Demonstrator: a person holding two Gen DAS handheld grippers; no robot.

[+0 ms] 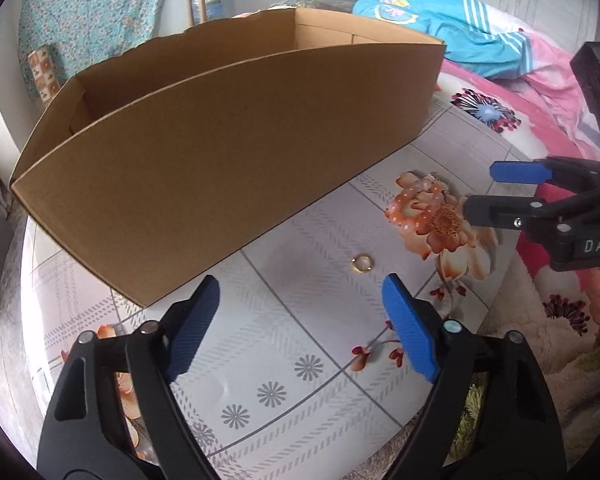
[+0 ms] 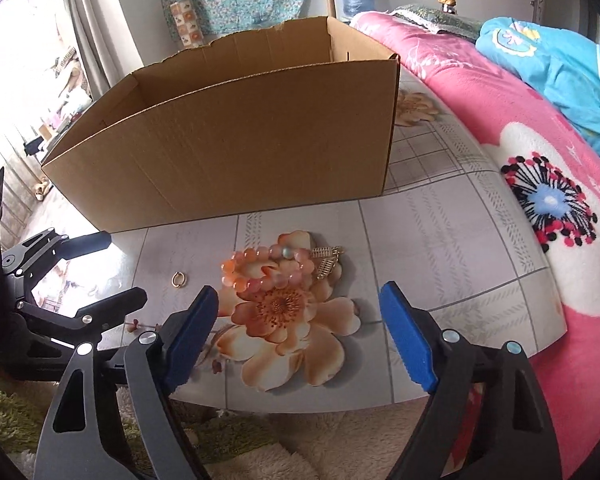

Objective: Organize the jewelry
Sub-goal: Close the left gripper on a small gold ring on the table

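Observation:
A small gold ring [image 1: 363, 263] lies on the floral tabletop [image 1: 284, 344], just beyond and between the tips of my left gripper [image 1: 300, 286], which is open and empty. A pink-orange bead bracelet [image 2: 268, 268] with a gold charm [image 2: 328, 262] rests on a printed flower, a little ahead of my right gripper [image 2: 299, 292], also open with nothing in it. In the left wrist view the right gripper [image 1: 480, 191] comes in from the right, its tips beside the bracelet [image 1: 416, 204]. In the right wrist view the left gripper [image 2: 125, 267] is at the left, near the ring [image 2: 179, 279].
An open cardboard box [image 1: 220, 140] stands on the table behind the jewelry, its near wall [image 2: 240, 132] tall. A pink floral blanket [image 2: 540, 160] and a blue garment [image 2: 560, 60] lie on a bed to the right. A fluffy rug [image 2: 340, 440] sits below the table's front edge.

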